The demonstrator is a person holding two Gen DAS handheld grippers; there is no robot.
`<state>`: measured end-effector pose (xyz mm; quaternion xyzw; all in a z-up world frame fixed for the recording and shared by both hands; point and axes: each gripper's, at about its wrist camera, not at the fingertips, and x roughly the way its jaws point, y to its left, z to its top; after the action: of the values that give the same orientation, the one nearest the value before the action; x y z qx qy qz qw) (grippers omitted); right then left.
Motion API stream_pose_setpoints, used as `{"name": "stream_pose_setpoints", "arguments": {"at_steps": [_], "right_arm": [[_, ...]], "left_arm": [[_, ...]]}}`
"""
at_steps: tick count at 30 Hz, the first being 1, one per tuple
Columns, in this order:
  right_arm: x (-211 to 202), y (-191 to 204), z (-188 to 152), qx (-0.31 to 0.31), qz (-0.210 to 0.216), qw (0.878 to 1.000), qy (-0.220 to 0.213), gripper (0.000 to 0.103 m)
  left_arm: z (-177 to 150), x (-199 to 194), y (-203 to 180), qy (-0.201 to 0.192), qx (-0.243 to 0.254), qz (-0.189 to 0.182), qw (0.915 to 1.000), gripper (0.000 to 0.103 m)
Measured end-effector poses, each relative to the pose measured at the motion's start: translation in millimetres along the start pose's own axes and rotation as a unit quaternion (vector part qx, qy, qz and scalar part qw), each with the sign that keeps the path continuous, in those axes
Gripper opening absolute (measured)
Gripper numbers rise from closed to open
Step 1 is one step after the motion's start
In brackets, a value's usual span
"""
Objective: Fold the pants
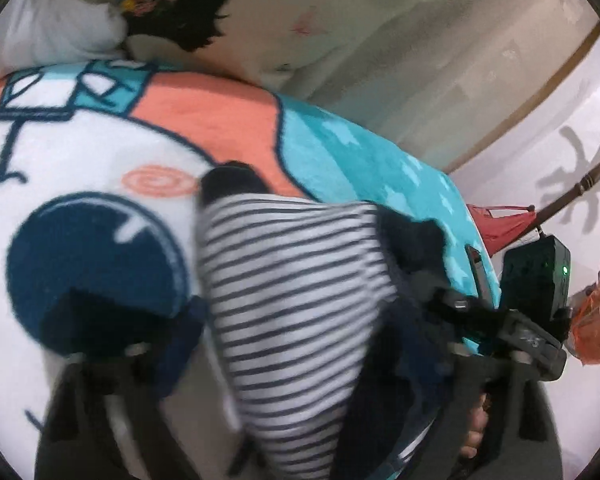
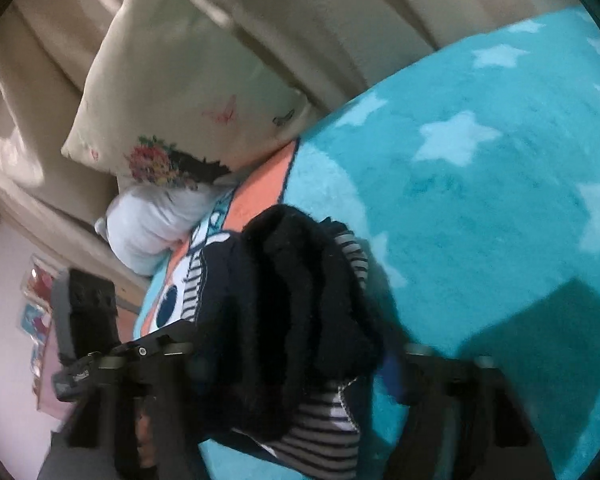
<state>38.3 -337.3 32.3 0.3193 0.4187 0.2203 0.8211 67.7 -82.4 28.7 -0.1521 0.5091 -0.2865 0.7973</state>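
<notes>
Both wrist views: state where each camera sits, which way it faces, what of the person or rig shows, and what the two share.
Left wrist: rides the left gripper, looking along its fingers at the striped pants on the blanket; the other gripper's frame and some fingers show at right.
Right wrist: rides the right gripper, facing the bunched pants, with the pillow beyond; the other gripper's frame shows at left.
Shared: pants, blanket, pillow.

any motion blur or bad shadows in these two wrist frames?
Left wrist: heavy motion smear across the striped pants and blanket, strong fisheye vignette. Right wrist: dim; pants' dark fabric loses detail, a hard shadow falls on the star blanket.
</notes>
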Motion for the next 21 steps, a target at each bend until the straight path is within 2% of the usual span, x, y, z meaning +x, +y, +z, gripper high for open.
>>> {"name": "stream_pose_setpoints", "arguments": {"at_steps": [1,4,7,10,12,14,16,17,19,21], "right_arm": [[-1,2,1,-0.001,0.005,1.000,0.000,0.041],[-2,16,9,-0.004,0.028,1.000,-0.003,0.037],[4,38,23,-0.017,0.057,0.998,-0.007,0.036],[17,57,34,-0.033,0.076,0.996,-0.008,0.036],[29,62,40,-0.037,0.076,0.996,-0.008,0.036],[44,58,41,-0.040,0.043,0.998,-0.006,0.039],[63,47,39,-0.050,-0.058,0.997,0.003,0.042],[66,42,36,-0.052,-0.082,0.995,0.008,0.045],[56,36,33,-0.041,-0.072,0.997,-0.002,0.050],[34,43,33,-0.044,-0.071,0.996,-0.036,0.051]], "left_arm": [[0,0,-3,0.003,0.005,0.000,1.0000,0.059],[3,-13,-1,-0.014,-0.005,-0.002,0.9999,0.045],[16,-31,5,-0.034,-0.013,-0.003,0.9993,0.044],[35,-51,9,-0.067,-0.004,0.033,0.9972,0.044],[45,-54,13,-0.073,-0.001,0.058,0.9956,0.048],[49,-50,21,-0.074,-0.007,0.088,0.9933,0.050],[47,-46,29,-0.071,-0.010,0.120,0.9902,0.050],[43,-47,32,-0.072,-0.014,0.130,0.9889,0.050],[33,-56,32,-0.085,-0.019,0.129,0.9878,0.050],[21,-70,22,-0.107,0.000,0.134,0.9852,0.050]]}}
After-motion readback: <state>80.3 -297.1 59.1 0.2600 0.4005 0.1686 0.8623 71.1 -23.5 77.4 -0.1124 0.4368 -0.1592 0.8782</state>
